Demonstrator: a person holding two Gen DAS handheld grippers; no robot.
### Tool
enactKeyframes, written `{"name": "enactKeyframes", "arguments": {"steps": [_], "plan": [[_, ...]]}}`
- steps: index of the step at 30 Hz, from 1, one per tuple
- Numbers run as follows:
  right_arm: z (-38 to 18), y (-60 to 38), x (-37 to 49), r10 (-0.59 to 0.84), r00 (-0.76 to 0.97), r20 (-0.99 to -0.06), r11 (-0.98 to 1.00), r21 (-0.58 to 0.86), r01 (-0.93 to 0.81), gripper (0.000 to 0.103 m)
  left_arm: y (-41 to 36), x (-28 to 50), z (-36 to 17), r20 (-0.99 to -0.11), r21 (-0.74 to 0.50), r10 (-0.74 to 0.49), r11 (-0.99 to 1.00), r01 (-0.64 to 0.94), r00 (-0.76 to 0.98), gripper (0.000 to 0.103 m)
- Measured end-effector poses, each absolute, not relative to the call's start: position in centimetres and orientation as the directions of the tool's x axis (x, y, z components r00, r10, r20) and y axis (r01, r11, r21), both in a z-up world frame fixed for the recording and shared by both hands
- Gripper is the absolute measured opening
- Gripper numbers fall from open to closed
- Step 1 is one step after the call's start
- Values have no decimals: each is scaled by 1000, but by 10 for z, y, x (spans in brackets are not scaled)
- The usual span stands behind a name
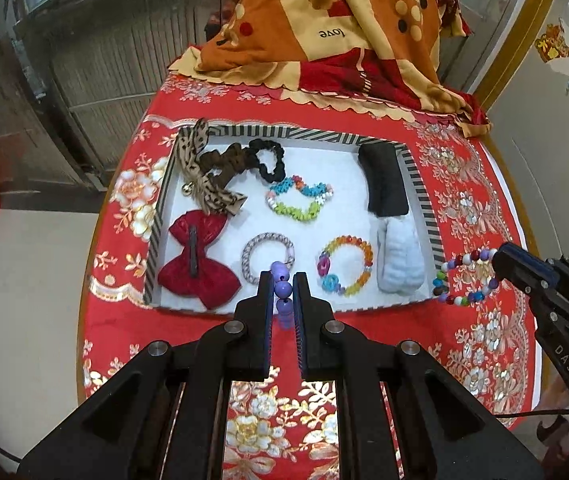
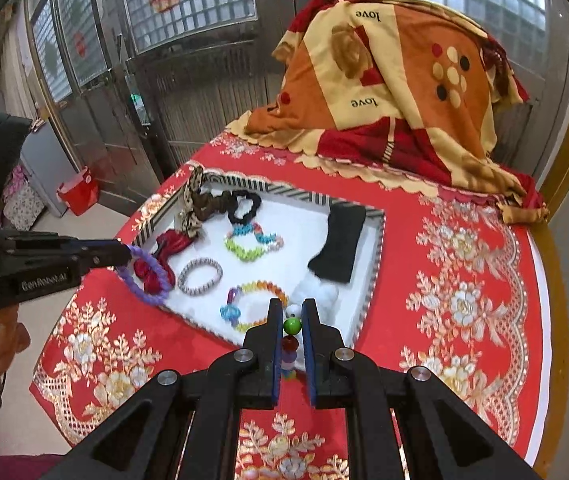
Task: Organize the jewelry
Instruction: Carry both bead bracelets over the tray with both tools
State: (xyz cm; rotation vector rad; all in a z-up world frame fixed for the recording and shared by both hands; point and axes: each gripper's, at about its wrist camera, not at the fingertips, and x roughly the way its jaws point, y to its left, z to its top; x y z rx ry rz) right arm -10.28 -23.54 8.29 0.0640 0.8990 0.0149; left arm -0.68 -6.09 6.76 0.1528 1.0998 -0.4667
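Note:
My left gripper (image 1: 283, 280) is shut on a purple bead bracelet (image 1: 282, 290), held just above the near edge of the striped tray (image 1: 418, 184); the bracelet also shows in the right wrist view (image 2: 146, 276) as a purple loop over the red bow (image 2: 156, 258). My right gripper (image 2: 293, 312) is shut on a multicolour bead bracelet (image 2: 291, 326), which shows in the left wrist view (image 1: 464, 280) hanging beside the tray's right wall. The tray holds bracelets, scrunchies and bows.
A red floral cloth (image 1: 476, 208) covers the round table. A heaped orange and red blanket (image 1: 324, 24) lies at the far side. A black fabric roll (image 1: 384, 180) and a pale one (image 1: 400, 260) lie along the tray's right side.

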Motion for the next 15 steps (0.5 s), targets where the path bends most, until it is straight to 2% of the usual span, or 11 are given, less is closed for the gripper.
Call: {"name": "enactKeyframes", "arguments": {"steps": [15], "plan": [[84, -248, -41, 33, 616, -787, 997, 67, 32, 9, -113, 14, 62, -889, -94, -305, 852, 516, 342, 8]]}}
